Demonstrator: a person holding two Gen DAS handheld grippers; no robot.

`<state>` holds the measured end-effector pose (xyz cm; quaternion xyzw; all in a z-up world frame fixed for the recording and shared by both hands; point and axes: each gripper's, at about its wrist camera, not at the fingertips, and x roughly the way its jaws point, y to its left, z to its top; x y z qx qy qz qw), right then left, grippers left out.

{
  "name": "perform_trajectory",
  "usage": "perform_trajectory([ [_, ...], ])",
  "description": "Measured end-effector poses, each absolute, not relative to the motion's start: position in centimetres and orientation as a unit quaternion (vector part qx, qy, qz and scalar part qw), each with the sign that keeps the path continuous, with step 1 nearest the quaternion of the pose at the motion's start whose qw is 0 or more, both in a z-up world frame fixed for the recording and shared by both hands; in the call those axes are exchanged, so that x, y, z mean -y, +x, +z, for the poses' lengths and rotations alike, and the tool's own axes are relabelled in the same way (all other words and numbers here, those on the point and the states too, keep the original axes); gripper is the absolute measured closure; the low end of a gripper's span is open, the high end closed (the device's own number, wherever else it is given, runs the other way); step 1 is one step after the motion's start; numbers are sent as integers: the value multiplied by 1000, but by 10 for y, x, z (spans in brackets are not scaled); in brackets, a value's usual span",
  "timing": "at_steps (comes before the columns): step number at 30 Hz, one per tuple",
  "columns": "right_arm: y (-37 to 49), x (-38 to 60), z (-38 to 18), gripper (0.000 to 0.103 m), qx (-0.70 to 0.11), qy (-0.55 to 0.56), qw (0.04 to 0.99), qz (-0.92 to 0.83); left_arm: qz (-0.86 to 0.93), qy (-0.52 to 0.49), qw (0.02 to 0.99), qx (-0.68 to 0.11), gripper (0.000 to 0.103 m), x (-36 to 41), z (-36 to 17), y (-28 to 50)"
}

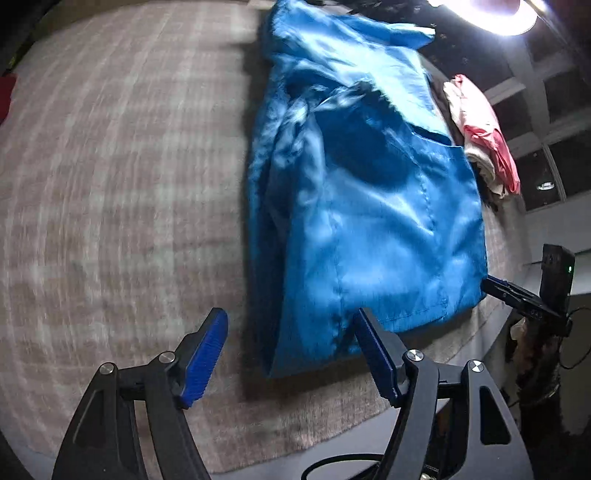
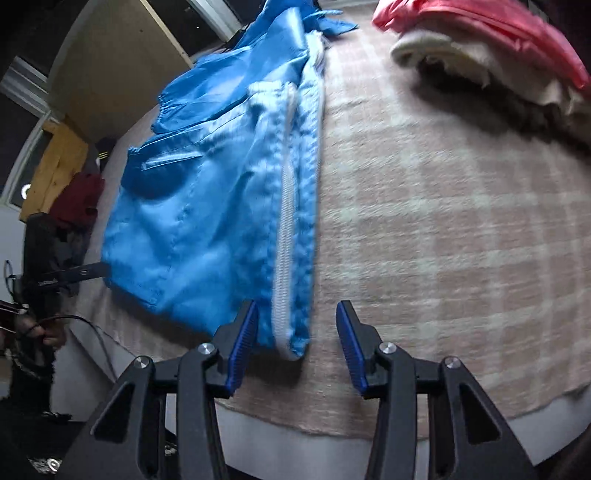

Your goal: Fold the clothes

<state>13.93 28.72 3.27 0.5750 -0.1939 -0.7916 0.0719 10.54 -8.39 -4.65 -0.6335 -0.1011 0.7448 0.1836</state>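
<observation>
A shiny blue jacket point(image 1: 369, 206) lies flat on a beige checked blanket point(image 1: 110, 184). In the left wrist view my left gripper point(image 1: 290, 317) stands open over the jacket's near hem corner, and its blue pads point(image 1: 205, 358) are clear of the cloth. At the hem's far corner, the right gripper's tips point(image 1: 491, 286) show from the side. The right wrist view shows the jacket point(image 2: 192, 221) with its white zipper point(image 2: 284, 229) running toward me. My right gripper point(image 2: 297, 310) is open, the zipper end of the hem lying between its jaws. The left gripper point(image 2: 99, 268) reaches the hem from the left.
A pile of pink and cream clothes point(image 1: 484, 136) point(image 2: 480, 44) sits on the blanket beyond the jacket. A dark red garment point(image 2: 79, 199) lies off the far side. The blanket's edge point(image 2: 332, 432) runs close under both grippers. A bright lamp point(image 1: 487, 14) glares above.
</observation>
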Motion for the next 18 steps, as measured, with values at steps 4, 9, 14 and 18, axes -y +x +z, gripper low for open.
perform_trajectory([
  [4, 134, -278, 28, 58, 207, 574, 92, -787, 746, -633, 190, 83, 50, 73, -46, 105],
  [9, 130, -267, 28, 80, 199, 566, 117, -791, 732, -631, 230, 111, 92, 69, -46, 103],
  [14, 128, -279, 53, 92, 255, 523, 144, -801, 736, -611, 249, 149, 97, 81, -25, 92],
  [18, 117, -296, 87, 94, 301, 474, 161, -812, 751, -577, 266, 182, 97, 95, 9, 70],
])
